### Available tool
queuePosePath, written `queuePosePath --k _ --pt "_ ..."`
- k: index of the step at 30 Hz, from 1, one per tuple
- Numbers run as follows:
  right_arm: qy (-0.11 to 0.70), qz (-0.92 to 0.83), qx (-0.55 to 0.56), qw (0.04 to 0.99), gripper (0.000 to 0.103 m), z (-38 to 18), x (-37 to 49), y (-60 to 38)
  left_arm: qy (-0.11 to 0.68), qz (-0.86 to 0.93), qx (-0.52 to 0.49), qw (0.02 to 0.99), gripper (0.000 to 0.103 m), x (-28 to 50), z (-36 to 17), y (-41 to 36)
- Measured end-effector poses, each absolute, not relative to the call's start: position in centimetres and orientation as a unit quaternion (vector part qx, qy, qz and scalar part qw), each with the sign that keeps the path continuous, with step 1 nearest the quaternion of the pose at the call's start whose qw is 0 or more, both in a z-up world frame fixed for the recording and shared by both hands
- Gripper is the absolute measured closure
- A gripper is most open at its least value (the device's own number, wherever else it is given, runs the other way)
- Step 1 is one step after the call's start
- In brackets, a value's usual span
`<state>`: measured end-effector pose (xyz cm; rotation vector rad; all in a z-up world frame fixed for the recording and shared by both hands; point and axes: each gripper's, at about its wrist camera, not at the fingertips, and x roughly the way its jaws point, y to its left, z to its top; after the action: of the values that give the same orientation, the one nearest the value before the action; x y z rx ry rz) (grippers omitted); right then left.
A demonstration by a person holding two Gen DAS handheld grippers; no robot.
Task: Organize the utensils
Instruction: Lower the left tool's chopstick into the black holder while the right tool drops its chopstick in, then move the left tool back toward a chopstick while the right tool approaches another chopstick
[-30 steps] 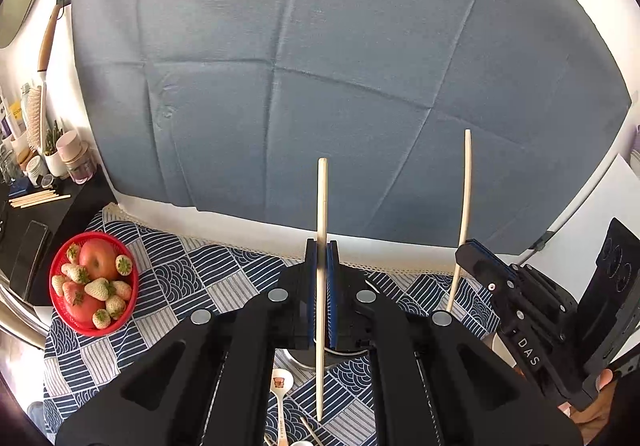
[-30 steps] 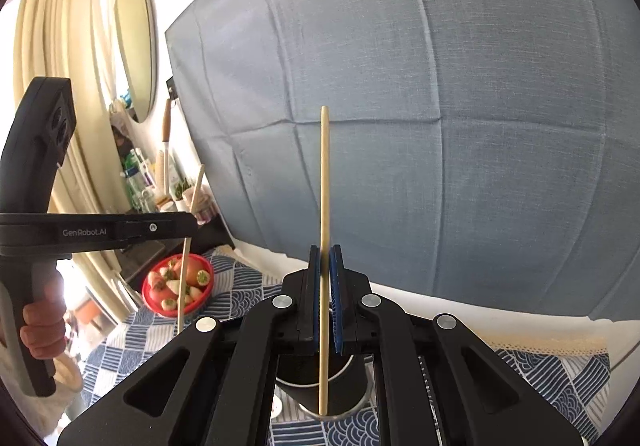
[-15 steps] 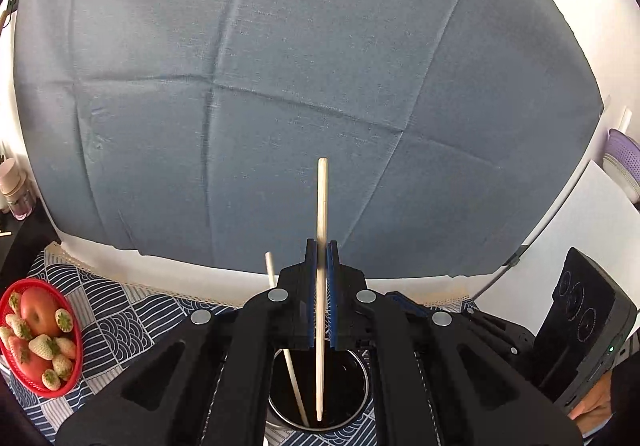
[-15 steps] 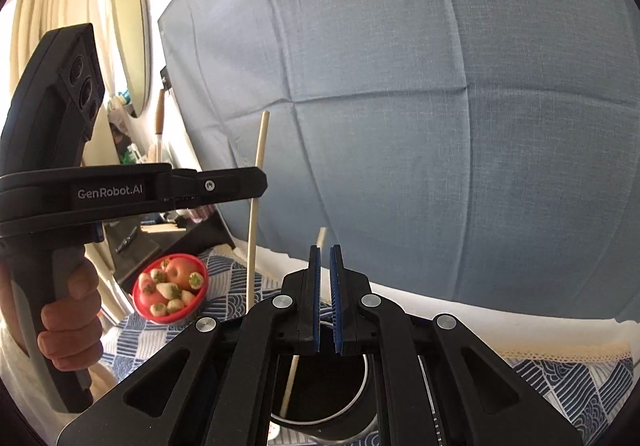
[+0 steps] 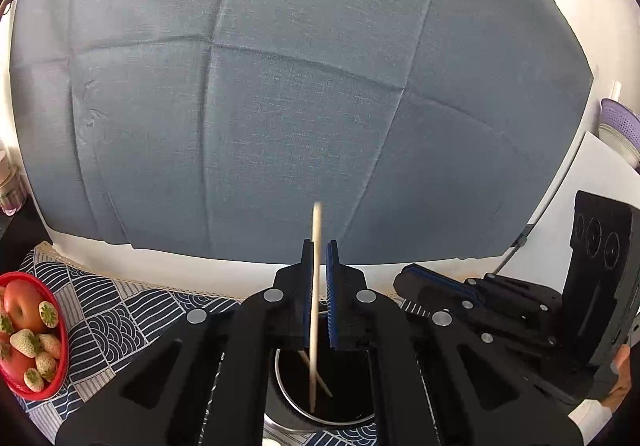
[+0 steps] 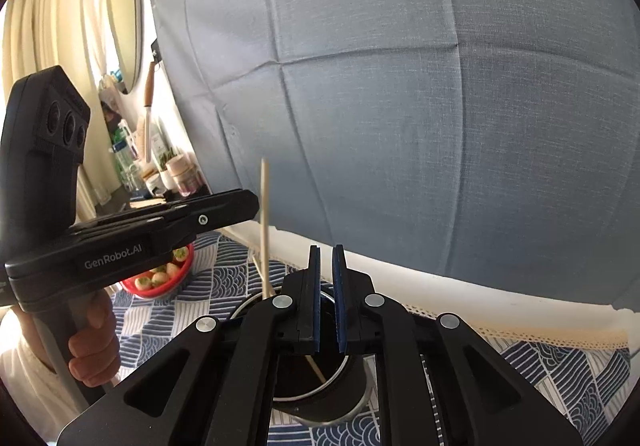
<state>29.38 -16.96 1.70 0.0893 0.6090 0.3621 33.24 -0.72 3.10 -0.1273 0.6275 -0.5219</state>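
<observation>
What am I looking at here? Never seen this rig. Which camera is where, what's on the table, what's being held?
No robot arm: a person holds a two-finger gripper in each hand, each with a fisheye camera looking along its fingers. The left view shows the left gripper, its pads slightly parted around a chopstick that stands with its tip inside a dark cup; a second chopstick already leans in there. The right view shows the right gripper, parted and empty, above the same cup, and the person's left hand gripping the other handle. A blue patterned tablecloth carries a red bowl of fruit, before a grey-blue backdrop.
</observation>
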Motion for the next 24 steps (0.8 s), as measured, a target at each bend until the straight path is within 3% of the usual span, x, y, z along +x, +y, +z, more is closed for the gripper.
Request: queuePosePath --k 2,4,6,7,10,11,12,13,14,16,19,24 --pt "0.300 0.181 0.040 0.936 0.095 1.8 29.1 -16.9 0.305 -0.256 -0.064 0.915 0.097 32.8 2.9 -0.3" --pt "0.303 0.181 0.036 0.935 0.095 1.9 28.7 -16.9 0.304 -0.247 -0.062 0.918 0.080 32.3 2.8 0.2" --pt "0.305 0.181 0.034 0.934 0.082 1.9 28.2 -17.0 0.304 -0.240 -0.065 0.920 0.066 31.9 2.8 0.9" --pt "0.305 0.182 0.031 0.935 0.070 2.0 27.9 -16.9 0.305 -0.236 -0.068 0.920 0.061 31.6 2.8 1.2" --pt "0.299 0.182 0.004 0.937 0.066 2.3 26.6 -16.5 0.308 -0.219 -0.065 0.923 0.045 30.9 2.8 2.3" --pt "0.299 0.184 -0.004 0.937 0.059 2.3 26.2 -16.4 0.307 -0.212 -0.065 0.925 0.042 30.7 2.8 2.6" --pt "0.298 0.185 -0.009 0.936 0.055 2.4 25.8 -16.3 0.308 -0.205 -0.066 0.927 0.032 30.4 2.8 3.0" --pt "0.298 0.188 -0.012 0.936 0.044 2.4 25.3 -16.3 0.310 -0.200 -0.069 0.927 0.022 30.2 2.7 3.5" --pt "0.298 0.188 -0.015 0.936 0.036 2.4 24.9 -16.2 0.310 -0.195 -0.073 0.928 0.018 29.8 2.6 3.9" --pt "0.301 0.191 -0.020 0.934 0.030 2.3 24.2 -15.9 0.313 -0.168 -0.070 0.932 0.008 29.1 2.5 4.5" --pt "0.310 0.188 -0.036 0.931 0.018 1.6 23.3 -15.3 0.326 -0.148 -0.074 0.931 0.006 28.3 1.7 5.6" --pt "0.331 0.189 -0.061 0.923 0.017 0.0 22.1 -14.3 0.356 -0.114 -0.070 0.925 0.006 27.2 -0.3 7.0"
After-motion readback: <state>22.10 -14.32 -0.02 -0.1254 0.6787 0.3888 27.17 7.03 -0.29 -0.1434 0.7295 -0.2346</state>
